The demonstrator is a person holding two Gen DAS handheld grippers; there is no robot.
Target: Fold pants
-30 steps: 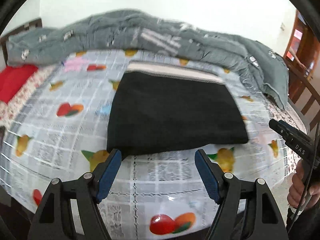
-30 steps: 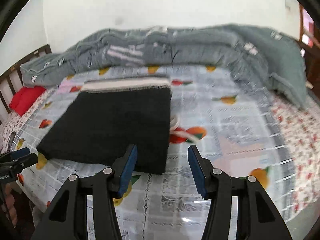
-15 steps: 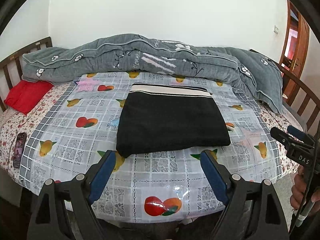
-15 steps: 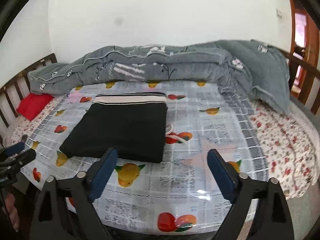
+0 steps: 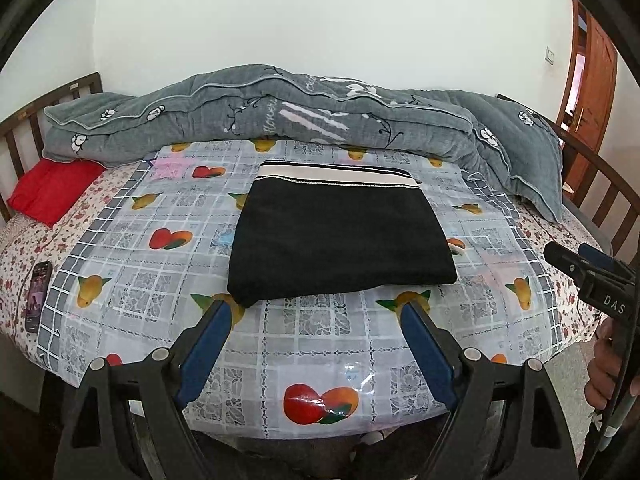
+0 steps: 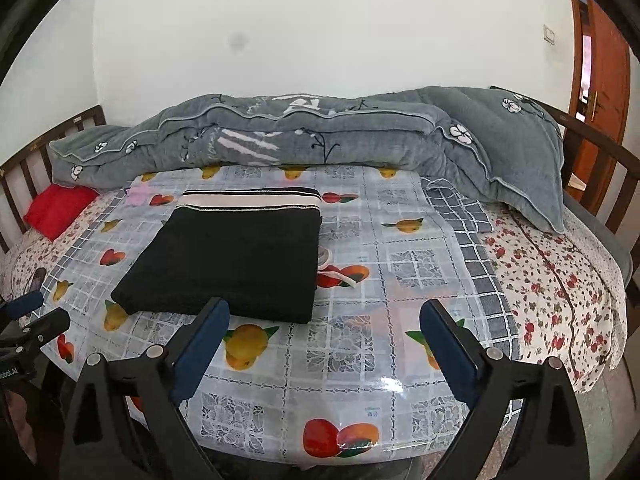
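Observation:
The black pants (image 5: 340, 236) lie folded into a flat rectangle on the fruit-print plastic sheet (image 5: 312, 344), white-striped waistband at the far edge. They also show in the right wrist view (image 6: 232, 258), with a white drawstring (image 6: 336, 272) sticking out at their right side. My left gripper (image 5: 316, 314) is open and empty, hovering at the bed's near edge just short of the pants. My right gripper (image 6: 324, 316) is open and empty, near the pants' front right corner. Each gripper shows at the edge of the other's view.
A rolled grey quilt (image 5: 300, 120) runs along the far side of the bed. A red pillow (image 5: 52, 190) lies far left, and a phone (image 5: 38, 294) lies near the left edge. Wooden rails (image 6: 600, 168) flank the bed; a door (image 6: 604, 60) stands right.
Both grippers have pulled back from the folded pants toward the bed's near edge and opened wider. The pants lie still.

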